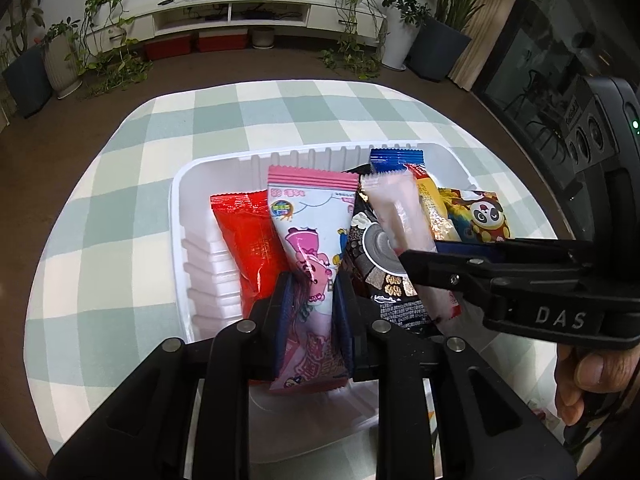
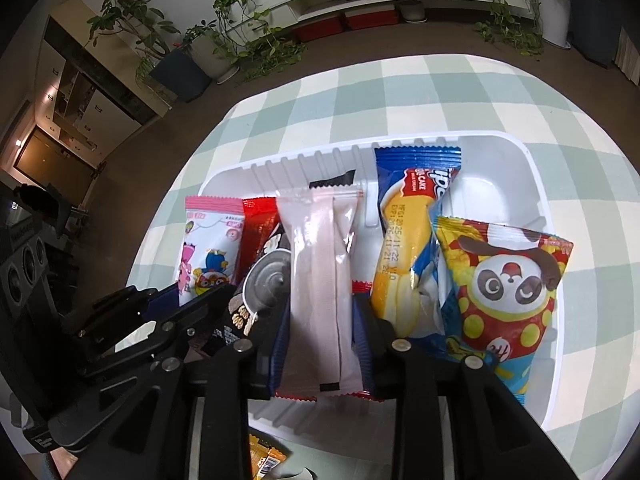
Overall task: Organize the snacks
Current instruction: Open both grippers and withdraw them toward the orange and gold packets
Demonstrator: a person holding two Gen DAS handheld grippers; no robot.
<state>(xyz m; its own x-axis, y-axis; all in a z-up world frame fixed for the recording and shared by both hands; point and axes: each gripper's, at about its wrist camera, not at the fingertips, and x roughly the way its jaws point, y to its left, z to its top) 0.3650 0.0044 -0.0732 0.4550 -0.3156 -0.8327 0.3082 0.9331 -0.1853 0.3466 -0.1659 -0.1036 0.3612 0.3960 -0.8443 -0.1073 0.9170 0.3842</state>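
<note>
A white tray (image 1: pixel 180 208) on the checked table holds several snack packets standing on edge. My left gripper (image 1: pixel 314 292) is shut on a pink cartoon packet (image 1: pixel 308 220), pinching its middle narrow; a red packet (image 1: pixel 252 240) leans on its left and a black packet (image 1: pixel 372 248) on its right. My right gripper (image 2: pixel 322 320) stands open around a pale pink packet (image 2: pixel 320 264), which lies flat and unpinched between the pads. To its right are a blue and yellow cake packet (image 2: pixel 404 240) and a panda packet (image 2: pixel 504 284). The left gripper's fingers (image 2: pixel 192 308) show at the left.
The tray's (image 2: pixel 536 184) far right corner has bare floor. An orange packet (image 2: pixel 264 456) lies on the green and white cloth (image 1: pixel 120 200) by the tray's near edge. A person's hand (image 1: pixel 588 372) grips the right handle. Potted plants and a low shelf stand beyond the table.
</note>
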